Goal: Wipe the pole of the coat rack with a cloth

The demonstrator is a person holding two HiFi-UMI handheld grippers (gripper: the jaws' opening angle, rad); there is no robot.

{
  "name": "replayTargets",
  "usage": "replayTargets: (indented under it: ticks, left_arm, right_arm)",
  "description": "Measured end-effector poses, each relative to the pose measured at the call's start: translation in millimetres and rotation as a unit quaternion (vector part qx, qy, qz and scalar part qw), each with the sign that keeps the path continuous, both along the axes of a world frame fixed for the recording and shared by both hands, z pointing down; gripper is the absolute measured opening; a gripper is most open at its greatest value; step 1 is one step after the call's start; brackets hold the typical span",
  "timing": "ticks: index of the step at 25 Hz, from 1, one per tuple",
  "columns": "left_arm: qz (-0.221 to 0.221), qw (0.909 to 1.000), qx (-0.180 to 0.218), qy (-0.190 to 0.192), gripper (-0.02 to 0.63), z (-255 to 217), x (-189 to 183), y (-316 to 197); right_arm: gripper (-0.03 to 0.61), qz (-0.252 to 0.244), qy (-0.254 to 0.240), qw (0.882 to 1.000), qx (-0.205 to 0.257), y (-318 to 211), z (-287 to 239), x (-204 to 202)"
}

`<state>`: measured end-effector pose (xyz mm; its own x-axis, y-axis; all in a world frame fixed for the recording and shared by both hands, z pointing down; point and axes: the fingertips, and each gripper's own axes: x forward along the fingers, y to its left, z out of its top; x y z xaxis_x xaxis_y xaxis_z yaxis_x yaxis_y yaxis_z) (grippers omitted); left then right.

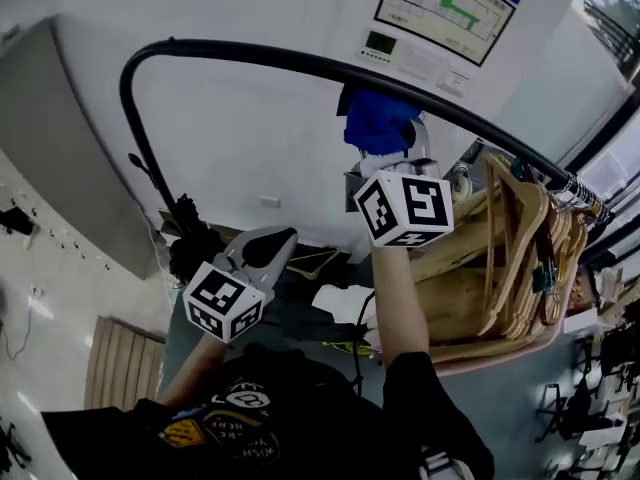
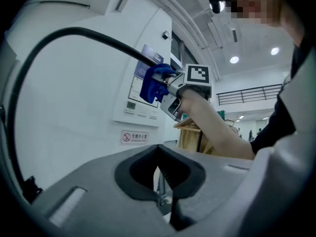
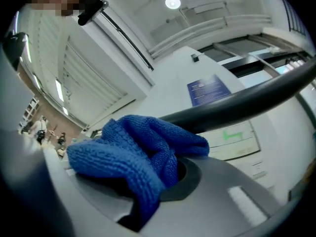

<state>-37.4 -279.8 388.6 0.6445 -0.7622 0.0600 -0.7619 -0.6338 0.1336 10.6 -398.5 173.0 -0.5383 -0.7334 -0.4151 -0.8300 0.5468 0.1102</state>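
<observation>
Nearest me, at 6 o'clock in the head view, is the person's dark shirt (image 1: 250, 418), with both forearms reaching up from it. At about 8 o'clock the left hand-held gripper (image 1: 275, 240) sits low with its marker cube (image 1: 222, 304) toward me. Its own view shows the two grey jaws clenched together with nothing between them, only a thin slit at the seam. It is well apart from the pole. Higher up, just right of centre, the right hand-held gripper (image 1: 390, 146) is raised on an outstretched arm and is grasping the blue cloth (image 1: 378, 123). In the right gripper view the cloth (image 3: 133, 157) is bunched over the jaws and spills down their front. Its top fold presses on the black pole (image 3: 247, 105). The pole (image 1: 250, 58) arcs from 9 o'clock over to 3 o'clock, and the cloth touches it just past 12 o'clock. Wooden hangers (image 1: 510, 258) crowd the pole at 3 o'clock. Beyond everything stands the white wall, with a framed chart (image 1: 450, 3) at 1 o'clock and a small control panel (image 1: 380, 43) beside it.
</observation>
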Motion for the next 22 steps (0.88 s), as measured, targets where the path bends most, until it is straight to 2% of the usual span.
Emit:
replayTargets:
  ticks: [4, 7, 10, 12, 14, 17, 22]
  left_arm:
    - [-0.071, 0.9975, -0.003, 0.001, 0.002, -0.7, -54.5, 11.1]
    - [-0.103, 0.9947, -0.005, 0.003, 0.002, -1.2, -82.2, 20.0]
    - [-0.118, 0.993, -0.008, 0.009, 0.002, -0.1, -97.8, 26.1]
    - [-0.118, 0.9929, -0.008, 0.012, 0.002, 0.0, -101.1, 27.4]
    - [-0.108, 0.9941, -0.009, 0.011, 0.003, -0.8, -97.9, 27.3]
    - [-0.074, 0.9972, -0.007, 0.003, 0.002, -3.2, -85.3, 22.5]
    - [0.015, 0.9999, 0.003, -0.002, 0.002, -7.0, -32.4, 6.2]
  right_arm:
    - [0.028, -0.091, 0.028, 0.995, -0.014, 4.5, 2.3, -111.1]
    - [0.028, -0.148, 0.044, 0.987, -0.042, 6.1, 5.6, -185.0]
    - [0.028, -0.201, 0.053, 0.975, -0.08, 5.7, 8.3, -240.6]
    - [0.028, -0.221, 0.056, 0.969, -0.093, 6.6, 8.1, -257.4]
    - [0.028, -0.227, 0.054, 0.968, -0.094, 10.4, 8.0, -251.2]
    - [0.028, -0.207, 0.036, 0.974, -0.088, 13.3, 5.3, -207.4]
    - [0.028, -0.099, 0.006, 0.993, -0.065, 7.2, 4.1, -76.9]
